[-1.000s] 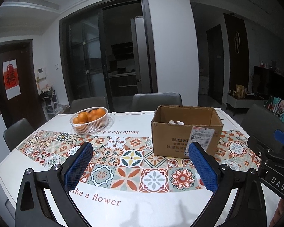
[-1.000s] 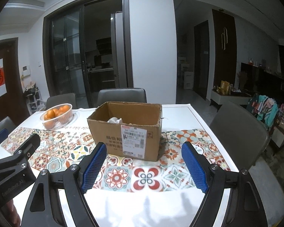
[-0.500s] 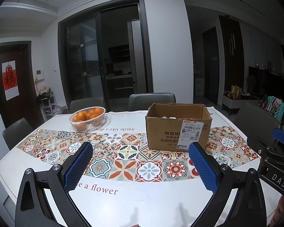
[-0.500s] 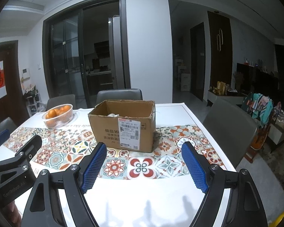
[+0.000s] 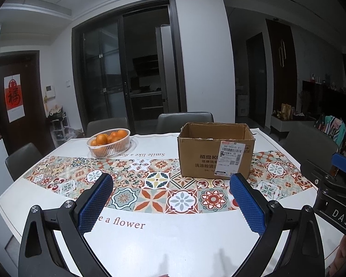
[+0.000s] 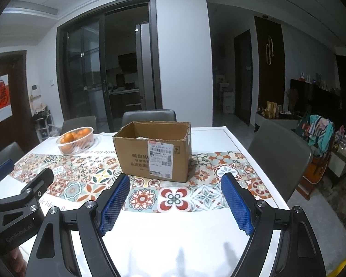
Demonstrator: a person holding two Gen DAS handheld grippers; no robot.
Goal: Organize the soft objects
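Note:
An open cardboard box [image 5: 215,153] with a shipping label stands on the patterned tablecloth, right of centre; it also shows in the right wrist view [image 6: 153,151]. A pale soft item [image 6: 141,137] barely peeks over its rim; the rest of the inside is hidden. My left gripper [image 5: 170,185] is open and empty, above the near side of the table, well short of the box. My right gripper [image 6: 175,183] is open and empty, just in front of the box. Each gripper shows at the edge of the other's view.
A white basket of oranges [image 5: 108,142] sits at the far left of the table [image 5: 150,237]. Grey chairs [image 5: 184,120] stand around the table, one at the right side [image 6: 279,152]. A glass sliding door is behind.
Both grippers have pulled back from the box and risen a little; the box looks smaller and farther. Both stay open and empty.

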